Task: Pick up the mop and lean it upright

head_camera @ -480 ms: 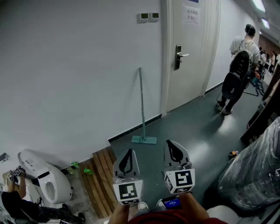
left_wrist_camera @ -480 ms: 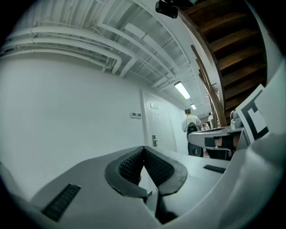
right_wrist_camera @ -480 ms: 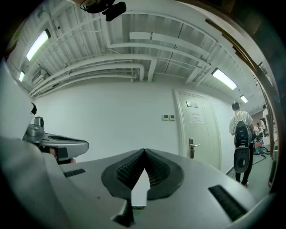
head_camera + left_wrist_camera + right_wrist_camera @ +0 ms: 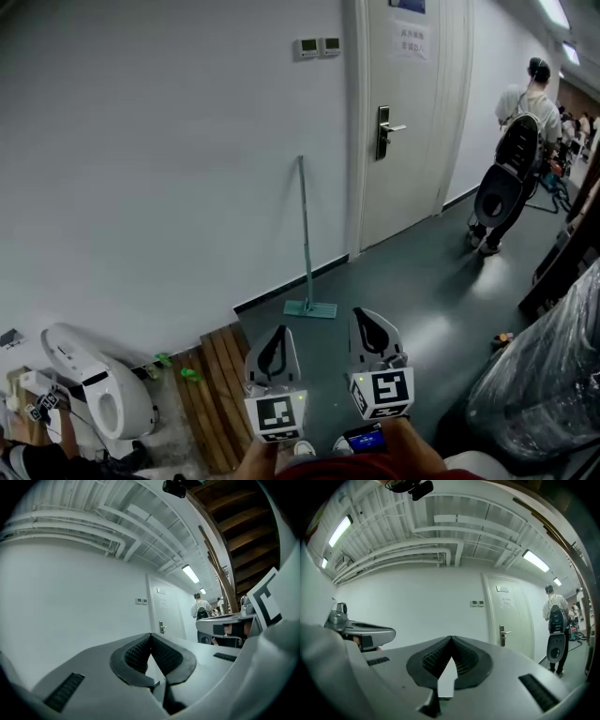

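Corridor, viewed from head height looking down. Far to the left of the mop (image 4: pixel 306 234), a white machine (image 4: pixel 89 389) sits on the floor. Wooden slats (image 4: pixel 217 380) lie between that machine and the mop's head. The left gripper (image 4: pixel 277 331) is held level, well short of the mop and slightly to its left, with its jaws pressed together on nothing. The mop stands nearly upright, with its handle tip against the white wall (image 4: pixel 169 141) and its flat head on the dark floor. The right gripper (image 4: pixel 364 317), just to the right of the mop's line, also has its jaws together and is empty. To the right of the mop is a closed door (image 4: pixel 403 112), and farther right is a person with a backpack (image 4: pixel 516 150).

Likely risks: the mop leans very steeply, so its head could slip on the smooth floor. The handle could also slide along the wall and topple. A nudge from either gripper might cause this.

A paper notice (image 4: pixel 412 41) on the door is too small to read. Two wall panels (image 4: pixel 317 46) above the mop show no legible text. No brand is visible.
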Tool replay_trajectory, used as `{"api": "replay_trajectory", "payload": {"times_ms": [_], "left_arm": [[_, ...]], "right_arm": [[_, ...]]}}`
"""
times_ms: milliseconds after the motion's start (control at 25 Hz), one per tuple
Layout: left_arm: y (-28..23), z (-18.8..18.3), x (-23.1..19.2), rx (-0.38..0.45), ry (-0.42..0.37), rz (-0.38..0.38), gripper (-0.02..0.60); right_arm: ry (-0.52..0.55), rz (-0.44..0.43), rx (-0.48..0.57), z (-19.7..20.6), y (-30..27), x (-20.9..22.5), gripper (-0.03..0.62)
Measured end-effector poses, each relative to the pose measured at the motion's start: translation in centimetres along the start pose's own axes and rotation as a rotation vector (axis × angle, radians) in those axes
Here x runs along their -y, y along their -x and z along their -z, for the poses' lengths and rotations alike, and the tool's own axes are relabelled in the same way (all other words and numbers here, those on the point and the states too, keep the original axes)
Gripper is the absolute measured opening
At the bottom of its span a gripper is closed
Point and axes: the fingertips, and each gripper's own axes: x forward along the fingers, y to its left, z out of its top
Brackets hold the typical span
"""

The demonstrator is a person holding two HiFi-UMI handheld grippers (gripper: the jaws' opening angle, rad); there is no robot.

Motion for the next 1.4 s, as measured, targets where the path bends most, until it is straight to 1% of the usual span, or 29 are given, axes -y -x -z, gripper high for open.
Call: {"api": "replay_trajectory", "payload": {"times_ms": [200,400,720,1080,1400], "left_arm": [[-0.9,0.0,0.8,-0.005,0.000,-0.018,0.014],[-1.9,-0.4,1.8,-0.004,0.003,-0.034,0.014],[-3.7,0.0,1.6,-0.002,0.009,-0.023,0.014],[-8.5,1.9,-1.7,-0.002,0.032,0.004,0.014],[-14.2,2.9,-7.1,-0.006,0.022,0.026,0.014]], "right_arm": [[-0.037,0.000,0.005,0.0,-0.2,1.9,0.017],[-0.042,-0.015,0.008,-0.2,-0.3,3.5,0.017],[-0.043,-0.025,0.002,0.1,-2.1,3.8,0.017],[-0.031,0.003,-0.013,1.8,-7.4,3.7,0.017],[-0.032,0.033,-0.016,2.7,-15.0,2.6,0.017]]}}
